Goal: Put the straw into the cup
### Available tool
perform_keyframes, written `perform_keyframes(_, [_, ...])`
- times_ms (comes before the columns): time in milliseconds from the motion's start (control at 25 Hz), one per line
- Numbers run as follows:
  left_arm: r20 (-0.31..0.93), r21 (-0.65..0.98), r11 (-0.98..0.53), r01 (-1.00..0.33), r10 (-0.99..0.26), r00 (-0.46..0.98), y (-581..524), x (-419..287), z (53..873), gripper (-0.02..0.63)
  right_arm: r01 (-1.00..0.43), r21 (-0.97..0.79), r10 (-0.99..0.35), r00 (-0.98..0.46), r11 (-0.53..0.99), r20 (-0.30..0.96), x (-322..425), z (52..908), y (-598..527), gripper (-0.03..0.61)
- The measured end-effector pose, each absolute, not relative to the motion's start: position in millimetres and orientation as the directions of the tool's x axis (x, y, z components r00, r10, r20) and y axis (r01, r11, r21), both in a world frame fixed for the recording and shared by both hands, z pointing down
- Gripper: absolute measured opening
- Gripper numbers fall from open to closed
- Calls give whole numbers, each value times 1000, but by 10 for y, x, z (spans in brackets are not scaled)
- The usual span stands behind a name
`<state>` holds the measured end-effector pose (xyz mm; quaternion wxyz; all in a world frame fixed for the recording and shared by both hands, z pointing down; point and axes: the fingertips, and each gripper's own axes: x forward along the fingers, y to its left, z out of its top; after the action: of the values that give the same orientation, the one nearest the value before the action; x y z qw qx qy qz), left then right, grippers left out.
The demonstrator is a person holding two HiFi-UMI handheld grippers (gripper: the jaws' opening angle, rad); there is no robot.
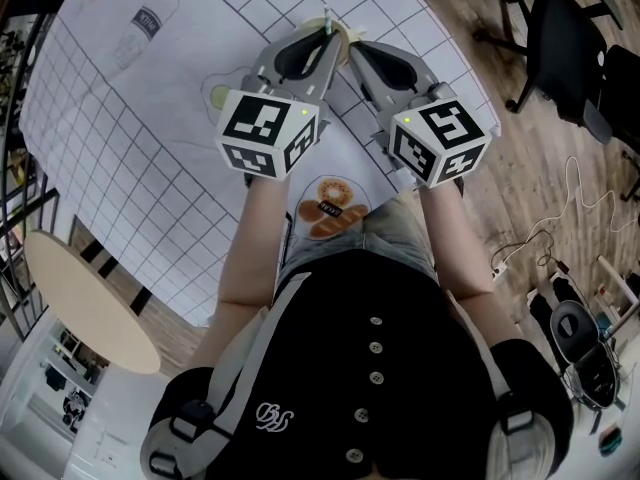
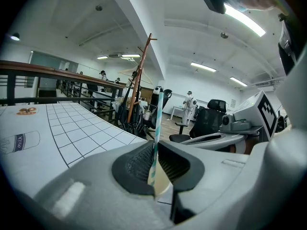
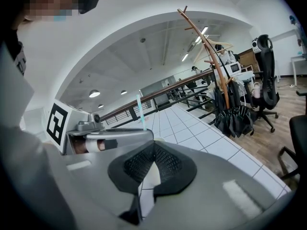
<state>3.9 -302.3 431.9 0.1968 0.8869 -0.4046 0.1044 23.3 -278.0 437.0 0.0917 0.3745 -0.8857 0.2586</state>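
**Q:** Nearest you first: what have your tongs got?

**A:** My left tongs (image 2: 154, 145) are squeezed together on the thin teal-and-white striped paper straw (image 2: 157, 123). The ribbed pads pinch it partway along. The longer part stands upright above the jaws and a short part hangs below them. My right tongs (image 3: 154, 145) are closed too, tips meeting, with nothing between them that I can see.

**Q:** And the cup?

**A:** The pale cream cup (image 2: 162, 183) shows through the gap just under my left jaws, over the white gridded table mat (image 1: 150, 138). In the head view it is only a pale sliver beyond both tips, so I cannot tell how its rim lies.

**Q:** How would you do this step well?

**A:** I judge the straw's lower end is close to the mouth but not clearly inside. I'd hold the straw vertical, centre its end over the opening and lower slowly. I'd open the jaws only once the end has gone in. The cup looks light and could tip, so my right tongs, just beside it, could steady its wall.
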Motion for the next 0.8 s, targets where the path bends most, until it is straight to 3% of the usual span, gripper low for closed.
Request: perform_keyframes(800, [369,268,-537,-800,-709,600,-3065,-19,4348,58,-693,-393,-581,-721,604,378,214,4374,-2718,-2])
